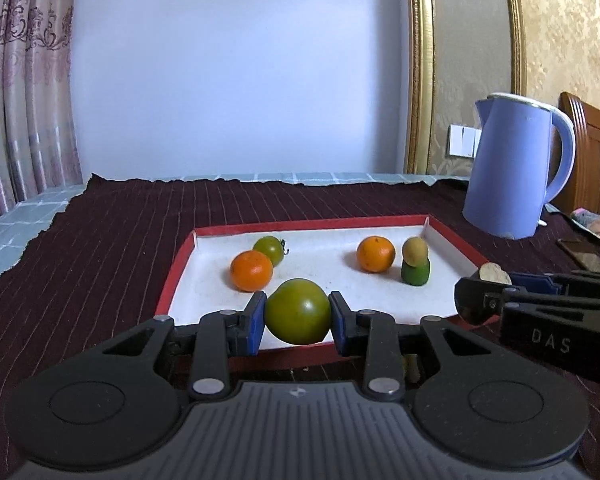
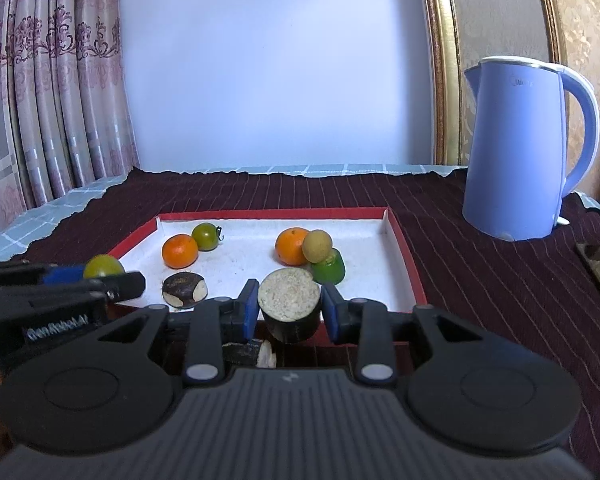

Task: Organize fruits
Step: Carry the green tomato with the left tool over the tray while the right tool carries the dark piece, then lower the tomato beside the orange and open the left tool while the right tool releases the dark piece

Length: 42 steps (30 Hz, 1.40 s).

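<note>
A large green tomato (image 1: 298,311) is clamped between the blue pads of the left hand-held gripper (image 1: 298,314), held over the near edge of the red-rimmed tray (image 1: 308,225). A dark-skinned cut piece with a pale, grainy face (image 2: 289,304), whose kind cannot be told, is gripped by the right hand-held gripper (image 2: 289,306), also at the tray's near edge.

Inside the tray, toward its far left corner, a tangerine (image 1: 251,271) is seen touching a smaller green tomato (image 1: 268,250) behind it. Toward the far right side, a second tangerine (image 1: 375,254) lies beside a small tan round fruit (image 1: 414,250), which rests on top of a green piece (image 1: 415,273). In the right wrist view, a dark brown piece with pale patches (image 2: 184,289) lies near the tray's front left corner.

The tray is set on a dark maroon striped cloth (image 1: 112,232) covering the surface. A blue electric kettle (image 2: 518,148) stands on the cloth, well to the right of the tray's far right corner.
</note>
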Each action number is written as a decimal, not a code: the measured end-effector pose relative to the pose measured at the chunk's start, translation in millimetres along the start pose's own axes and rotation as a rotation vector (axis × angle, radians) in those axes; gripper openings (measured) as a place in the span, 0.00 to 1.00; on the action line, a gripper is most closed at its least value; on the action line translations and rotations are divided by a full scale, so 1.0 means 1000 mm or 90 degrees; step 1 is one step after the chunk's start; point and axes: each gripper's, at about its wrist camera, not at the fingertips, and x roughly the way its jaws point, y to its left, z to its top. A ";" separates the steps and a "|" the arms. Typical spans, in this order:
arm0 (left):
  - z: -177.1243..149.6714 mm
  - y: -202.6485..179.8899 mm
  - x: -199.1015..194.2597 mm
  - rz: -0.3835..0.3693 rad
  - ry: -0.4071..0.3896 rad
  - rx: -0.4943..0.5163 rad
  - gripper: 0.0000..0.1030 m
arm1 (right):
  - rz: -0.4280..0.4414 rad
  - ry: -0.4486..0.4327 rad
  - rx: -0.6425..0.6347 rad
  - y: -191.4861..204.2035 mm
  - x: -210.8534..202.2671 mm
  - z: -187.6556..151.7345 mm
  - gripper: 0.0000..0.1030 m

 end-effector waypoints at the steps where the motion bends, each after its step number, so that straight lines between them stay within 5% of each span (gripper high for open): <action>1: 0.000 0.001 0.000 -0.001 0.000 -0.003 0.32 | -0.001 -0.001 -0.001 0.000 0.000 0.000 0.30; 19: 0.010 -0.008 0.028 0.030 0.026 0.024 0.32 | -0.001 -0.007 -0.007 0.002 0.005 0.006 0.30; 42: 0.029 -0.015 0.066 0.105 -0.010 0.047 0.32 | -0.004 -0.038 0.019 -0.007 0.039 0.013 0.30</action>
